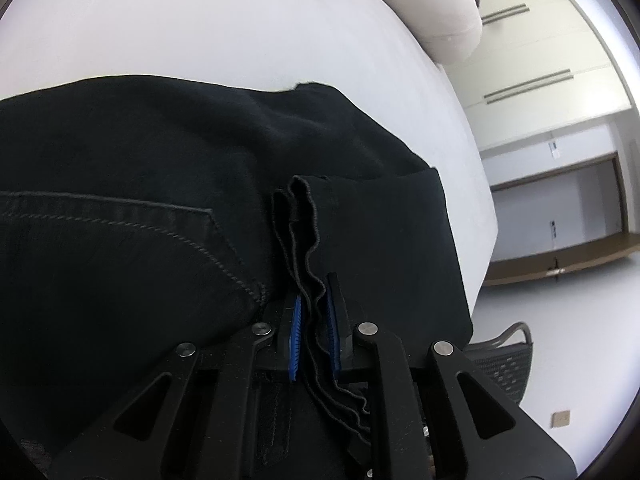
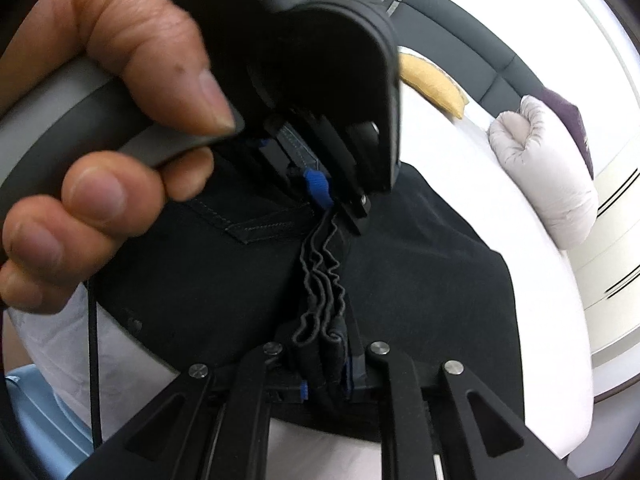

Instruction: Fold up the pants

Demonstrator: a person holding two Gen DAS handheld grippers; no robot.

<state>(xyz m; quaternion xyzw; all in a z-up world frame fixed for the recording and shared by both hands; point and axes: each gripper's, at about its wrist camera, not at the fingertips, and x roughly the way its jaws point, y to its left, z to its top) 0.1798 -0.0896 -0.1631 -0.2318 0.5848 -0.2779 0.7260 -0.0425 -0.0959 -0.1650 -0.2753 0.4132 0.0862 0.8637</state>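
Observation:
Black pants (image 1: pixel 140 200) lie on a white bed (image 1: pixel 240 28), partly folded, with a stitched back pocket (image 1: pixel 132 232) showing. My left gripper (image 1: pixel 314 312) is shut on the bunched hem edges of the pants, between its blue pads (image 1: pixel 297 320). In the right wrist view the pants (image 2: pixel 420 280) hang from my right gripper (image 2: pixel 324 364), which is shut on the same wavy stack of hems. The left gripper (image 2: pixel 328 196), held in a hand (image 2: pixel 120 120), grips that hem stack just ahead of the right one.
A pale pillow (image 1: pixel 432 12) lies at the bed's far end; it also shows in the right wrist view (image 2: pixel 548 176) with a purple cushion (image 2: pixel 568 120) and a yellow one (image 2: pixel 432 80). A mesh chair (image 1: pixel 504 360) stands beside the bed. Wardrobe doors (image 1: pixel 540 60) are beyond.

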